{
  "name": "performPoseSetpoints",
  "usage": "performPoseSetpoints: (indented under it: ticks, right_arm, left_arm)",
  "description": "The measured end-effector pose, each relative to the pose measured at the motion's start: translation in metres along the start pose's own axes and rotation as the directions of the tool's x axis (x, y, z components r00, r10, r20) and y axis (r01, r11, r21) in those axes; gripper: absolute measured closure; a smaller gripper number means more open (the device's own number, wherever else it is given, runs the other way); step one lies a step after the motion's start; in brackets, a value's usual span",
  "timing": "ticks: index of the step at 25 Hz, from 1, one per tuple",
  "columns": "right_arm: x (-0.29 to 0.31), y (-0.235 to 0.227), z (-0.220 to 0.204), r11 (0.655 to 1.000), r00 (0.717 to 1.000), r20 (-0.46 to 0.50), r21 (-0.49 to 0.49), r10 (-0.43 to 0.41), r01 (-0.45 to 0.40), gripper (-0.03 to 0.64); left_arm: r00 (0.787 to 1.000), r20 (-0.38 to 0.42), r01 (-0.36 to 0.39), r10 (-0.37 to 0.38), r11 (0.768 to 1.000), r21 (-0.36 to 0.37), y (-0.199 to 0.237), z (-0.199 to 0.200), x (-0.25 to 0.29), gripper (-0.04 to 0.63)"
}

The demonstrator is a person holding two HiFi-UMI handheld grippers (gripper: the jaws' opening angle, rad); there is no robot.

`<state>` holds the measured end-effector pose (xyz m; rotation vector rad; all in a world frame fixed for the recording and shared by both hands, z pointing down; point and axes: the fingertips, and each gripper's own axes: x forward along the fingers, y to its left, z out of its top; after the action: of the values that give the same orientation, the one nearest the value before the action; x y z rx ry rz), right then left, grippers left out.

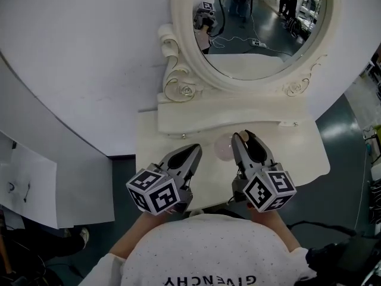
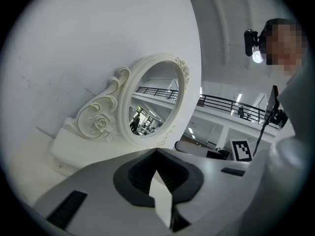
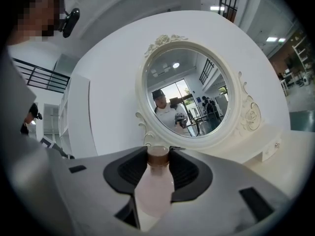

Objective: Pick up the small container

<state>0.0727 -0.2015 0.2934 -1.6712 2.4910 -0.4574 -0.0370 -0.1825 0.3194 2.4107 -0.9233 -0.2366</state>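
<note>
Right claw (image 3: 158, 150) pinches the small container (image 3: 154, 188), a pale pink bottle with a brown cap (image 3: 158, 156). The bottle lies lengthwise between the dark pads, cap toward the tips, and its rounded body bulges out below them. In the head view the pink body (image 1: 222, 147) shows just beside the claw's inner jaw, over the front of the white table (image 1: 300, 157). Whether it is clear of the surface or touching it I cannot tell.

Left claw (image 2: 156, 152) is pressed together on nothing. It hangs near the right one over the table's front edge.

Behind both stands the oval mirror (image 3: 189, 95) in its carved white frame, on a raised base at the back of the table.

The hold looks like the weak point. The bottle seems smooth and rounded, and the pads appear to press mostly on its narrower upper part, so a tilt or a quick swing could let it slide out base first. It would then drop to the table and perhaps roll off the front edge. A lift that drifts forward risks knocking the cap or the claw tips against the mirror's base.
</note>
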Motion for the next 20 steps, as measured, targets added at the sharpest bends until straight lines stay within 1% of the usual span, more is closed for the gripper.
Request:
performPoseSetpoints:
  ticks: [3, 8, 13, 16, 20]
  right_arm:
    - [-0.002, -0.002, -0.001, 1.0, 1.0, -0.003, 0.002, 0.01, -0.01, 0.473]
    - [-0.008, -0.015, 0.0, 1.0, 1.0, -0.001, 0.014, 0.027, -0.027, 0.474]
    - [-0.025, -0.034, 0.002, 0.999, 0.999, -0.008, 0.007, 0.041, -0.041, 0.474]
    - [-0.039, -0.045, 0.008, 0.998, 0.998, -0.007, -0.002, 0.057, -0.057, 0.474]
    - [-0.059, -0.063, 0.02, 0.997, 0.997, 0.005, -0.003, 0.074, -0.074, 0.474]
  left_arm:
    - [1.0, -0.003, -0.008, 0.008, 1.0, 0.009, -0.004, -0.002, 0.0, 0.594]
    - [1.0, -0.005, -0.024, 0.024, 0.998, 0.053, -0.016, -0.004, 0.01, 0.594]
    - [0.998, 0.018, -0.061, 0.06, 0.997, 0.051, -0.032, -0.013, 0.021, 0.594]
    - [0.997, 0.032, -0.07, 0.069, 0.996, 0.046, -0.049, -0.019, 0.029, 0.594]
    - [0.996, 0.049, -0.076, 0.073, 0.995, 0.064, -0.076, -0.026, 0.041, 0.594]
